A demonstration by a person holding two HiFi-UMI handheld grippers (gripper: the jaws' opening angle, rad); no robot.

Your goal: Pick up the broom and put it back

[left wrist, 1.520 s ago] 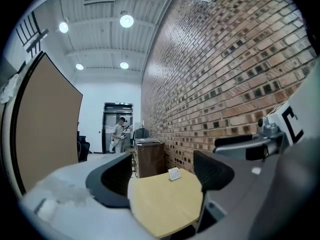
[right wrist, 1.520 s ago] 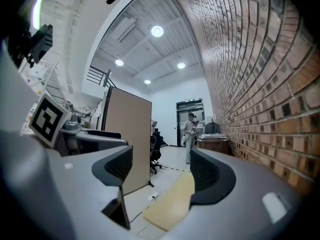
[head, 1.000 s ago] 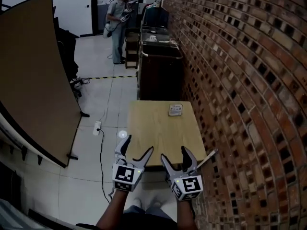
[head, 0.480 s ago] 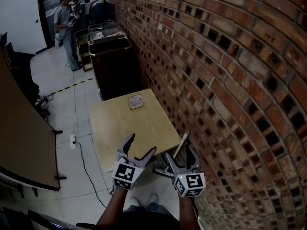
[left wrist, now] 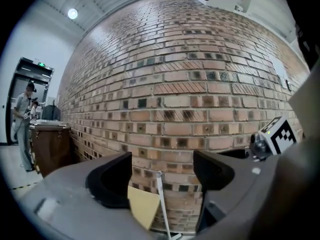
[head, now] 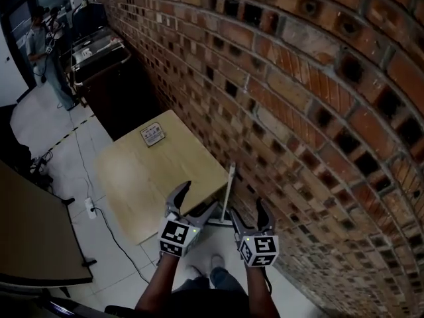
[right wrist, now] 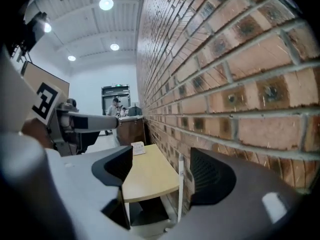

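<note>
At the wall-side near corner of the table point(head: 149, 174), just off its edge: the broom point(head: 227, 192). Shows as a thin, straight, pale stick, whitish to light grey, no thicker than a mortar line of the brick wall point(head: 311, 91) behind it. Stands nearly upright, tilted slightly, top end leaning toward the bricks and rising a little above the tabletop. Lower end down at the floor, masked in the head view by the two tools; head of it not made out in any view.

In the left gripper view, seen as a white line point(left wrist: 160, 200) running down past the yellow table corner point(left wrist: 142, 208), framed in the gap of the left gripper point(left wrist: 161, 176). Jaws spread wide, nothing between the pads, no contact with the stick.

In the right gripper view, seen again point(right wrist: 180, 184) as a pale rod beside the table's wall-side edge point(right wrist: 150, 176), close to the inner face of one finger of the right gripper point(right wrist: 162, 174) yet farther off than it. Jaws likewise held wide apart, released, grasping nothing.

From above, left gripper point(head: 197, 201) and right gripper point(head: 248, 212) side by side, both short of the stick, pointing toward it and the wall.

On the far part of the tabletop, near the far edge: a small flat square item point(head: 152, 134), well apart from the broom.
</note>
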